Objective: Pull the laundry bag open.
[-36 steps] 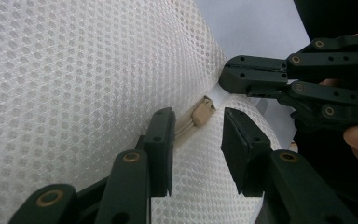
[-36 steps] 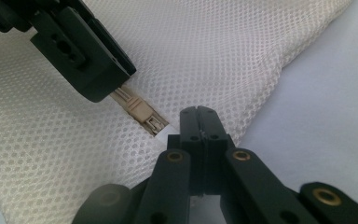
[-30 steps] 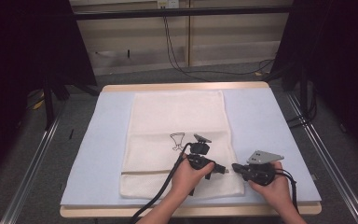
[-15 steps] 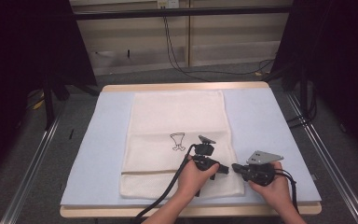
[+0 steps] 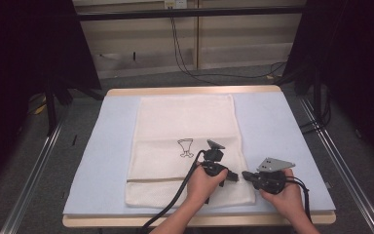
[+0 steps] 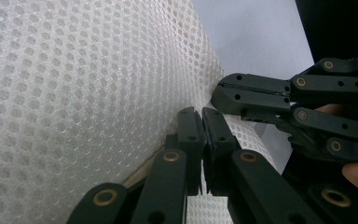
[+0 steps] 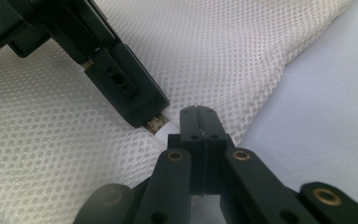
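left gripper [image 5: 233, 176]: jaws just closed, pinching mesh bag [image 5: 185, 146] at its right edge
right gripper [image 5: 247, 174]: clenched on same edge
surface: blue mat [image 5: 102, 161] under bag, wooden table [image 5: 175, 91]
room: dark curtains, cables behind

White honeycomb-mesh fabric laundry bag [image 5: 185, 146], cream tint, small black goblet-like line drawing [image 5: 185, 147] printed on it, thin tan zipper line [image 5: 156, 180] across the near end. Pale blue flat table mat [image 5: 272, 126] over light wooden tabletop edge [image 5: 195, 90]. Both grippers black with brass-coloured rivets [image 7: 175, 155].
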The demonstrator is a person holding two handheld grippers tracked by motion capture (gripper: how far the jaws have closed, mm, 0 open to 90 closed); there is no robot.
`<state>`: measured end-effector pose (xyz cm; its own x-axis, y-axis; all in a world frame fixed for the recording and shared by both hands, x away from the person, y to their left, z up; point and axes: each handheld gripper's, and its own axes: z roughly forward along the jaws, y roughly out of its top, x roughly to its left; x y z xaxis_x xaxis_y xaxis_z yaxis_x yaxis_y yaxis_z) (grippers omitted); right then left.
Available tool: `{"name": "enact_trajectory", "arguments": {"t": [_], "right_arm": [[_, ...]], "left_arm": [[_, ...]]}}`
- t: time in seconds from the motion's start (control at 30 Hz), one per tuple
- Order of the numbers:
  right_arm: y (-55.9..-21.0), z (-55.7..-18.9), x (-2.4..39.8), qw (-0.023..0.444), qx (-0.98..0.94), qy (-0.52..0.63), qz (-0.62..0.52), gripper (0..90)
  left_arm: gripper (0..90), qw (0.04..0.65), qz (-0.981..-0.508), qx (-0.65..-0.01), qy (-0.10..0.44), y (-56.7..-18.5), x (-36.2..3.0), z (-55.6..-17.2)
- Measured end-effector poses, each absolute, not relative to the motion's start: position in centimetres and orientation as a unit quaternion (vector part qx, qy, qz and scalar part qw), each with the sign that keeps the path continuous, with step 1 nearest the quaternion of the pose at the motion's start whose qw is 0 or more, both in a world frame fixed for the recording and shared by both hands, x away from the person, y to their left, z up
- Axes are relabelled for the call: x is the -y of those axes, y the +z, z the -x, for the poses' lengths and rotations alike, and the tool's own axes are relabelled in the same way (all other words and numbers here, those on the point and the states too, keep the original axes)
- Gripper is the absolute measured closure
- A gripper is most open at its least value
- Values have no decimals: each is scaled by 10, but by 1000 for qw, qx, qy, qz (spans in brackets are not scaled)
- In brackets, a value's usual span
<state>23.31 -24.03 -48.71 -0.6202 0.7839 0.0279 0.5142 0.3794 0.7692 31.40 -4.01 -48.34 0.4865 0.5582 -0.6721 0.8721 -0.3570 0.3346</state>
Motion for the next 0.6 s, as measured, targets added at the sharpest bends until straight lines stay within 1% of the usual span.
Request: {"name": "enact_trajectory", "arguments": {"t": [0.23,0.37,0.6], "right_arm": [[-487,-232,239,182,-815,382,-396,900],[-487,-233,240,178,-815,385,-396,900],[-487,-233,240,178,-814,384,-397,900]], "left_arm": [[874,340,-782,-463,-243,-480,34,-316],[874,335,-791,-457,-229,-479,31,-316],[874,331,-793,-453,-239,-476,25,-319]]}}
